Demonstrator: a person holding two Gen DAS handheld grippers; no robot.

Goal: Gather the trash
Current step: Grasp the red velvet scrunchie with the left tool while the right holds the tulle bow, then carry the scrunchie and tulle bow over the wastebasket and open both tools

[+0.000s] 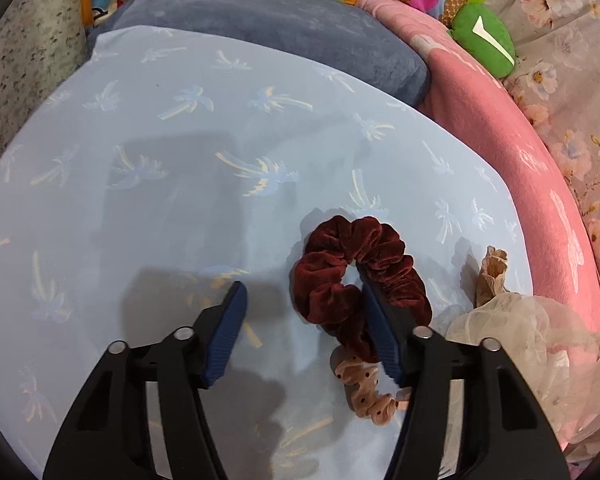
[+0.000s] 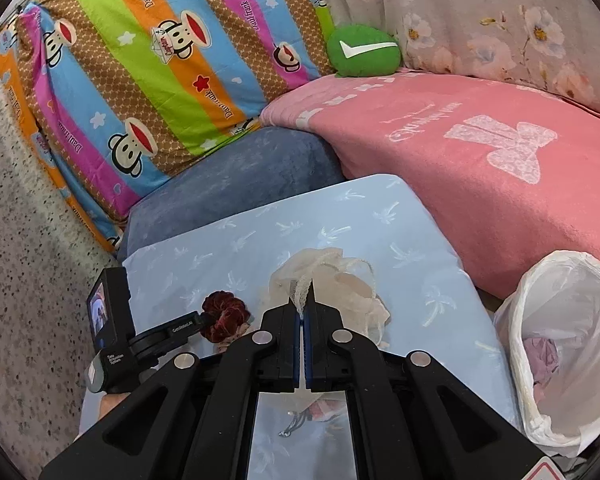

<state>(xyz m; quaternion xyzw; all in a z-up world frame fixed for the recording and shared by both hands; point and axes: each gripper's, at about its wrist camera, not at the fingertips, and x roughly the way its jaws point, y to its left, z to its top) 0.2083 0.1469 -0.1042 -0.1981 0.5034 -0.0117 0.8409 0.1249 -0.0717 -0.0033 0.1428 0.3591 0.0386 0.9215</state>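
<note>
Scrunchie, dark red velvet (image 1: 356, 276): ruffled ring on pale blue palm-print cushion (image 1: 140, 184), one finger of the spread left gripper (image 1: 300, 292) through its hole. Cream lace bundle (image 2: 340, 280): pinched in right gripper's (image 2: 303, 308) pressed-together fingers. White bag (image 2: 560, 344): right of those.

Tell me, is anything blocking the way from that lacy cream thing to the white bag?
Nothing visible does. The lacy cream fabric, pinched in the right gripper, lies on the light-blue cushion; the white bag stands open beside its edge, with only bare cushion between.
</note>
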